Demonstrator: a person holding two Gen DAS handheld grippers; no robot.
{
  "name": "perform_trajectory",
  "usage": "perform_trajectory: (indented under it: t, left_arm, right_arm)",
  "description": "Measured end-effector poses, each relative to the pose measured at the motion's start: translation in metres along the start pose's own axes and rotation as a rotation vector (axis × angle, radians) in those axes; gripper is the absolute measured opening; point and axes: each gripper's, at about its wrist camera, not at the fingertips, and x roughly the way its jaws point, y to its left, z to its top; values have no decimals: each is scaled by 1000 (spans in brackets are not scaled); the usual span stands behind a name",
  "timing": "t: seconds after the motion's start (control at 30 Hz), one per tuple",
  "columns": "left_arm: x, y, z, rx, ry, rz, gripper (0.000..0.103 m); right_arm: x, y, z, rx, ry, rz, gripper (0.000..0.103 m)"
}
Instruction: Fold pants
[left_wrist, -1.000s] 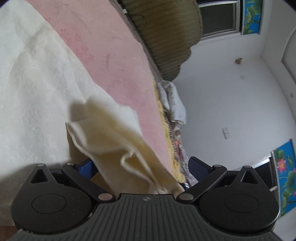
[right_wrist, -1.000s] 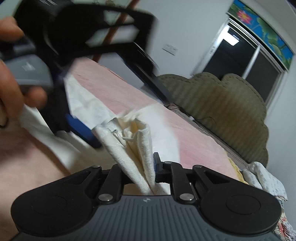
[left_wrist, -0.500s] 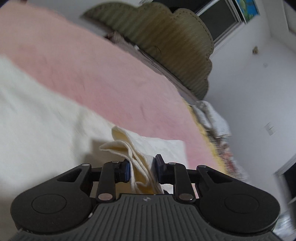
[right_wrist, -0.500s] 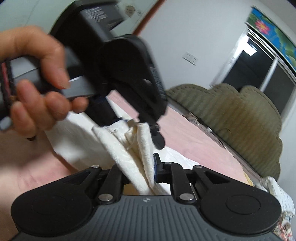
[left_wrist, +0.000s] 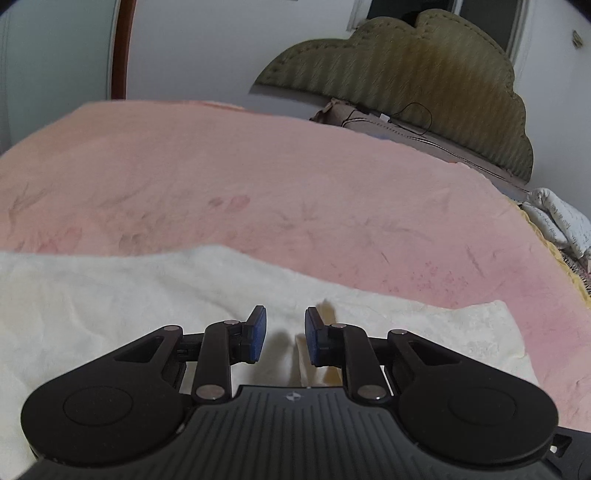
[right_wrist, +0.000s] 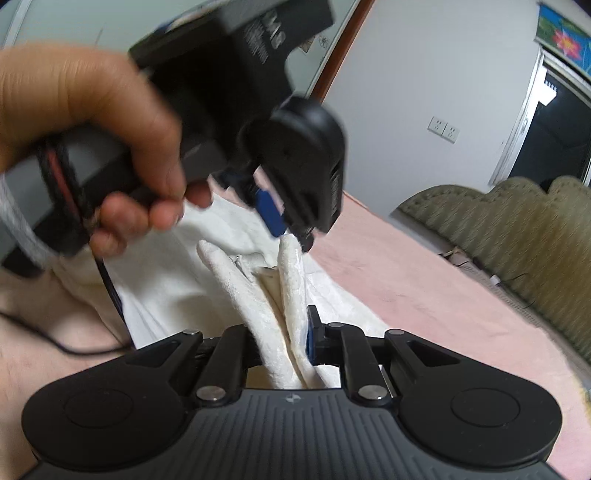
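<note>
Cream-white pants lie spread on a pink bed cover. My left gripper hovers over them facing the headboard, its blue pads a narrow gap apart. A small cream fold tip pokes up beside the right pad; whether the pads press it I cannot tell. In the right wrist view my right gripper is shut on a bunched ridge of the pants. A hand holds the left gripper, whose tips sit at the top of that ridge.
An olive scalloped headboard stands at the far end of the bed. A crumpled printed cloth lies at the bed's right edge. A thin black cable trails over the cover at the left. White walls and a dark window lie beyond.
The left jaws went from wide open to a narrow gap around the fold, and the left gripper swung up to face the headboard. Both grippers moved across the bed; the right stays shut on the fabric.
</note>
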Motion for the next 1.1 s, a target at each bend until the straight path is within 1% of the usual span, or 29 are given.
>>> perform_trajectory:
  t: [0.03,0.07,0.1,0.13,0.17,0.2,0.23,0.27,0.3,0.33,0.37,0.4,0.47,0.53,0.57,0.63,0.67,0.7,0.73,0.77,0.8,0.83,0.87,0.93,0.97,1.0,1.03,1.07,1.1]
  left_arm:
    - [-4,7,1,-34,-3,-13,27]
    - [-9,14,2,-74,-14,-19,33]
    - [-16,21,4,-109,-29,-11,47]
    - [-23,27,7,-139,-49,1,55]
    - [-30,30,11,-166,-69,3,70]
    - [-36,32,13,-181,-80,-10,77]
    - [-41,33,16,-189,-79,-38,80]
    - [-44,34,18,-196,-63,-76,85]
    - [-44,34,20,-203,-38,-113,91]
    - [-43,33,22,-207,-9,-141,93]
    - [-41,31,21,-203,8,-145,93]
    - [-41,29,21,-188,4,-116,93]
    - [-43,24,18,-138,-43,10,93]
    - [-51,19,16,-47,-121,178,93]
    - [-56,16,16,23,-161,260,93]
    - [-65,10,16,195,-217,423,95]
    - [-69,7,16,288,-242,516,98]
    - [-73,6,15,357,-274,599,101]
    - [-77,8,15,390,-302,660,102]
    - [-82,10,16,389,-319,690,102]
    - [-87,13,19,356,-317,666,102]
    - [-90,16,23,300,-294,595,102]
    - [-91,20,26,235,-254,500,102]
    - [-84,22,29,112,-169,290,102]
    - [-79,21,27,81,-144,207,102]
    - [-73,16,25,75,-125,141,102]
    - [-68,10,22,93,-116,115,102]
    - [-64,1,18,133,-114,115,102]
    - [-59,-6,15,183,-116,135,102]
  right_arm:
    - [0,2,1,0,-2,4,13]
    - [1,3,2,-2,-1,5,13]
    - [3,-2,5,1,-1,4,13]
    - [4,-5,7,12,-3,5,13]
    - [5,-11,10,36,-9,6,13]
    - [4,-13,12,76,-22,3,13]
    - [5,-19,16,116,-38,-3,13]
    - [6,-24,21,153,-57,-14,13]
    - [8,-27,26,177,-77,-23,13]
    - [10,-27,28,180,-91,-18,13]
    - [12,-23,31,165,-92,3,13]
    - [17,-16,29,127,-64,41,13]
    - [33,2,28,42,41,94,13]
    - [43,16,20,-10,99,92,13]
    - [43,17,17,1,98,91,14]
    - [40,8,15,75,107,118,15]
    - [40,1,16,121,119,142,16]
    - [39,-6,16,163,123,166,18]
    - [38,-13,15,203,123,187,26]
    - [39,-22,15,248,124,207,39]
    - [34,-25,12,302,119,225,46]
    - [33,-30,11,352,105,247,59]
    - [32,-32,10,392,89,277,60]
    - [36,-31,14,408,86,281,59]
    - [38,-27,15,390,94,277,59]
    - [39,-23,16,368,112,289,59]
    - [37,-21,16,356,127,318,59]
    - [29,-22,17,348,121,359,60]
    - [15,-25,17,352,90,390,60]
